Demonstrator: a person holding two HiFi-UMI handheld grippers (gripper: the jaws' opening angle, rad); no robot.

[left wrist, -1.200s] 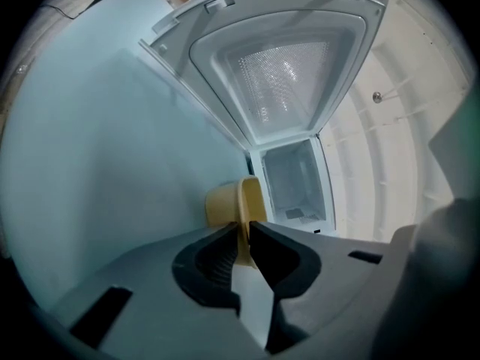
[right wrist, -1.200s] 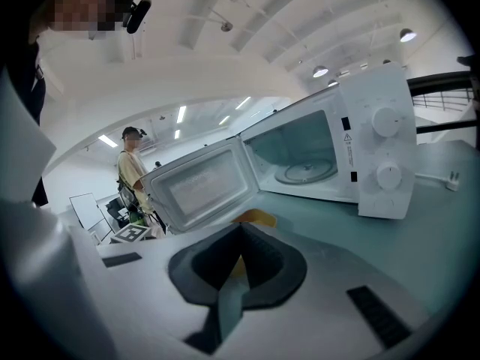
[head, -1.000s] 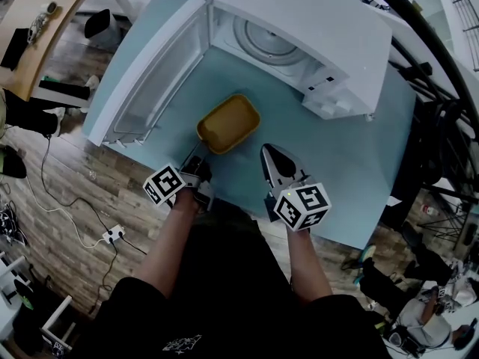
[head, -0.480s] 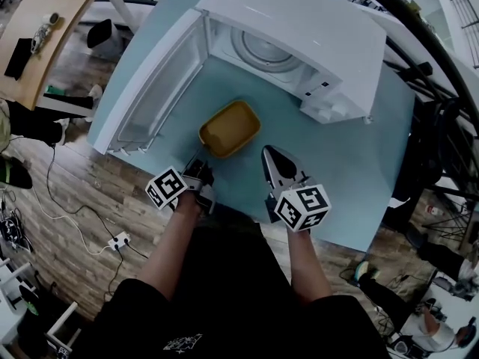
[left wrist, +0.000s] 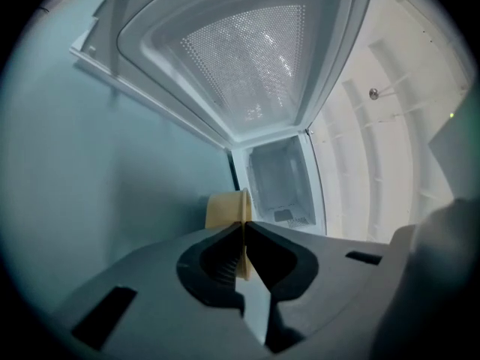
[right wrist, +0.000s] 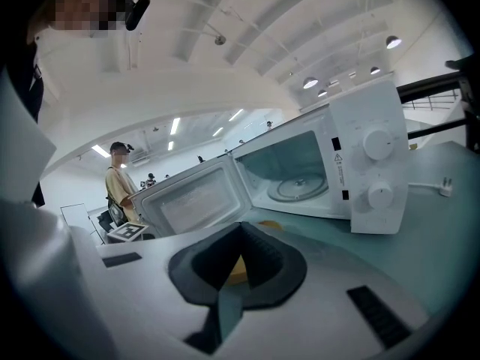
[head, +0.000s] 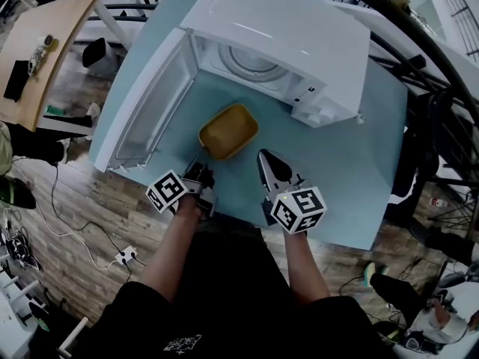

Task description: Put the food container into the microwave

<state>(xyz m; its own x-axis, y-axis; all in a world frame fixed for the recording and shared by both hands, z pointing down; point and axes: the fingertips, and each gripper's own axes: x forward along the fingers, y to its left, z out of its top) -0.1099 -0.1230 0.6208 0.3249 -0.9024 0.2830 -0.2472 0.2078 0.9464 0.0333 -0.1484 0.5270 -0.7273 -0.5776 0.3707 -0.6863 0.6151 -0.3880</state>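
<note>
Sitting with its door [head: 150, 103] wide open, the microwave [head: 277, 28] is ready, but the yellow food container [head: 228, 129] is out in front, not inside yet. The left gripper [head: 198, 163] pinches its near edge; the right gripper [head: 264, 159] is closed, holding nothing

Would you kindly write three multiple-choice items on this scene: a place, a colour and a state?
1. Where is the food container relative to the microwave? A) inside it B) before its open front C) on its roof
2. The container's colour? A) red B) yellow C) black
3. The microwave's door is: A) shut B) missing C) swung open
Answers: 1 B, the cavity holds only its turntable; 2 B, yellow in every view; 3 C, it stands wide.
</note>
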